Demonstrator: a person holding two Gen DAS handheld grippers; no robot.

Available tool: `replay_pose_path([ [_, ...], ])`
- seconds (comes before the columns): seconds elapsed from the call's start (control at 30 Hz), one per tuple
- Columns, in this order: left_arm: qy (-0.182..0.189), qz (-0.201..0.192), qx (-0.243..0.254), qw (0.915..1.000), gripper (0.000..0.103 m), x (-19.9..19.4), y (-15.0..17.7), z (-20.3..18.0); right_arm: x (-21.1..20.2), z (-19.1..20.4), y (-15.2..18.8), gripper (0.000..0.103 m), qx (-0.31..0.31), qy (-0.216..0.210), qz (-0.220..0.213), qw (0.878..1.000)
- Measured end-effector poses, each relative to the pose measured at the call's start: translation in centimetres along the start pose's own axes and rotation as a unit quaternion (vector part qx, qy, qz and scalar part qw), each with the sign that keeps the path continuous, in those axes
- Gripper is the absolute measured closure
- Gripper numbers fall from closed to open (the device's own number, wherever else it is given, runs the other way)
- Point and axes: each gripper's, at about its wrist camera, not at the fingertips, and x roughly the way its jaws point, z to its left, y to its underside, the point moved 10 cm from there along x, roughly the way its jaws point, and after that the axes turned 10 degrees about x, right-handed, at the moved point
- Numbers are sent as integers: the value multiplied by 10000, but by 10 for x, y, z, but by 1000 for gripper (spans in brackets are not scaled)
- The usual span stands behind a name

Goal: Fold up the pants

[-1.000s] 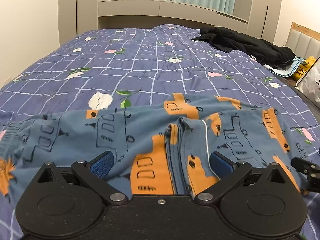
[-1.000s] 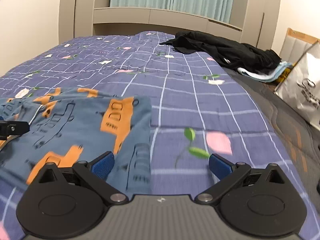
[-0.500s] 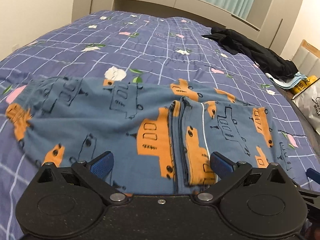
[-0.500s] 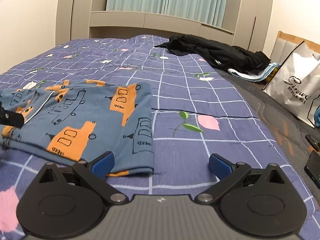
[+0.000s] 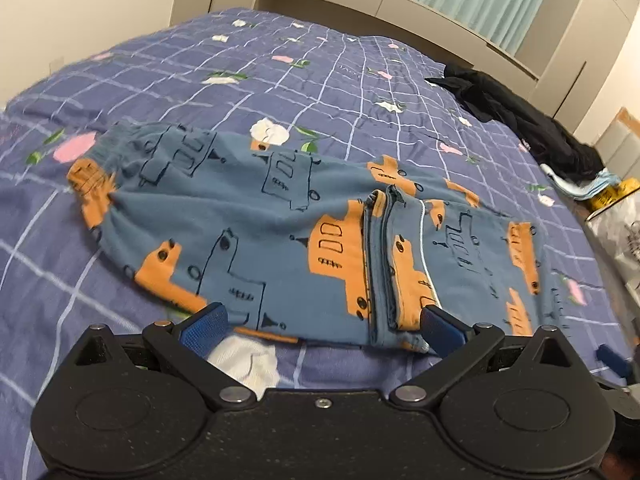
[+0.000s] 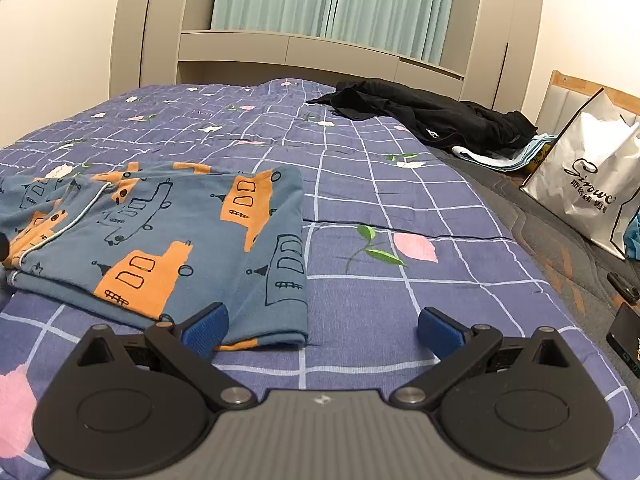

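Blue pants (image 5: 280, 232) with orange truck prints lie flat on the purple checked bedspread (image 5: 280, 80), the right part folded over the middle. My left gripper (image 5: 320, 326) is open and empty, just off the pants' near edge. In the right wrist view the folded end of the pants (image 6: 180, 240) lies at left. My right gripper (image 6: 322, 328) is open and empty, its left pad (image 6: 206, 330) at the pants' near right corner.
Black clothes (image 6: 432, 120) lie heaped at the far right of the bed. A white shopping bag (image 6: 588, 184) stands by the bed's right side. A dark phone (image 6: 624, 336) lies near the right edge. A cabinet headboard and curtains stand behind.
Both grippers have pulled back toward me from the pants, staying open. More of the pants shows in the left view; the near edge now lies at the fingertips.
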Motion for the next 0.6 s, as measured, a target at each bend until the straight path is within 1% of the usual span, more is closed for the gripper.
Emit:
replay_pose_path([
  [0.07,113,-80,-269,9995,1,-9,2,6,1,-2,-1,0,120,-87,63,9999],
  [0.13,145,-191,-504,9984,1,-19,4,15,0,-5,-2,0,279,-191,114,9994],
  [0.2,68,-321,-645,9974,1,-27,4,27,-3,-5,-2,0,386,-226,145,9989],
  [0.3,-216,-524,-800,9952,1,-36,5,50,-12,0,-4,0,544,-283,134,9980],
  [0.37,-384,-608,-886,9935,1,-37,5,67,-20,9,-7,0,547,-393,55,9977],
  [0.47,-541,-609,-1038,9913,1,-34,4,90,-27,30,-14,0,474,-576,-50,9972],
  [0.6,-438,-765,-1267,9880,1,-31,-8,113,-31,69,-27,0,391,-1073,-104,9934],
])
